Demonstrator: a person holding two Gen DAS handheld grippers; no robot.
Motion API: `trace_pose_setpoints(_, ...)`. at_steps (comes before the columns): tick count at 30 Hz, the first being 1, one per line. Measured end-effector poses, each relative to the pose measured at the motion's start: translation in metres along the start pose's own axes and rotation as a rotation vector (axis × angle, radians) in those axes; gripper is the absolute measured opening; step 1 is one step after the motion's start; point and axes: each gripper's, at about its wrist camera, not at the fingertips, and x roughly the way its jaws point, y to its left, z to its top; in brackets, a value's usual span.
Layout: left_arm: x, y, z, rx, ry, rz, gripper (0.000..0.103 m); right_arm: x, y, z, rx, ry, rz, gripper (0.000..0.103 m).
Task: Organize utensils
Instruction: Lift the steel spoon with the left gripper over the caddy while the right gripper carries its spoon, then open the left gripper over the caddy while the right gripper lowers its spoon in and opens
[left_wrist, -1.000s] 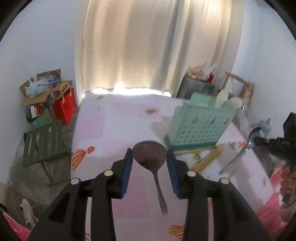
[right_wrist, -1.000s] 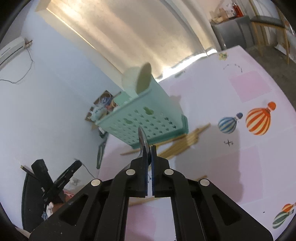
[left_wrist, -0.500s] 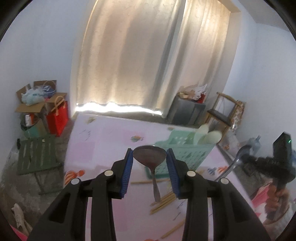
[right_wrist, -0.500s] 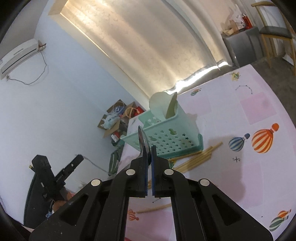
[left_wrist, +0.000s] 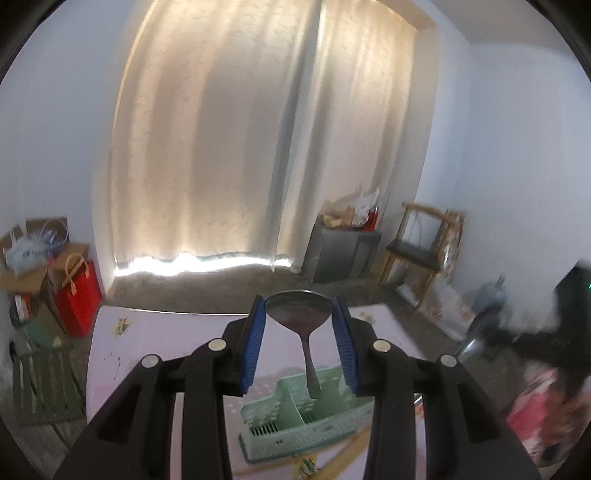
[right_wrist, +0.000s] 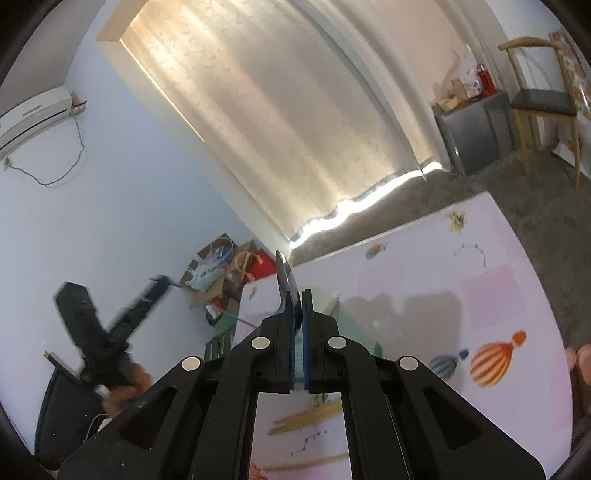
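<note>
Left hand-held gripper (left_wrist: 298, 332) clamped across spoon (left_wrist: 300, 320) bowl, handle hanging over green caddy (left_wrist: 306, 417) on worktop (left_wrist: 162, 343) below. Right hand-held gripper (right_wrist: 299, 314) shut on a 2nd utensil (right_wrist: 283, 273). Lower straight, handle first, into 1 compartment, then release.

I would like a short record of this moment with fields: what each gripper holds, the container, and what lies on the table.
left gripper: shut on the bowl of a dark metal spoon, handle hanging down
right gripper: shut on a thin metal utensil, seen edge-on
container: mint-green perforated plastic utensil basket with dividers, below the spoon
table: pink balloon-print tablecloth; wooden chopsticks lying loose
</note>
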Motion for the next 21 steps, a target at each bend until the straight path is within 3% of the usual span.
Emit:
trace_pose_setpoints(5,0.05,-0.022,-0.03,0.091,0.114,0.005,0.036,0.015,-0.001,0.007,-0.02,0.005,-0.024,0.002)
trace_pose_setpoints(13,0.07,-0.005,-0.054,-0.039,0.224,-0.031,0.036,0.029,0.0,0.004,-0.062,0.032,-0.113,0.002)
trace_pose_setpoints(17,0.057,0.008,-0.049,-0.081,0.195,-0.037,0.039,0.038,0.008,0.004,-0.088,0.045,-0.139,0.002)
trace_pose_setpoints(21,0.028,0.022,-0.044,-0.137,0.146,-0.033,0.04,0.056,0.029,0.008,-0.206,0.031,-0.24,0.002)
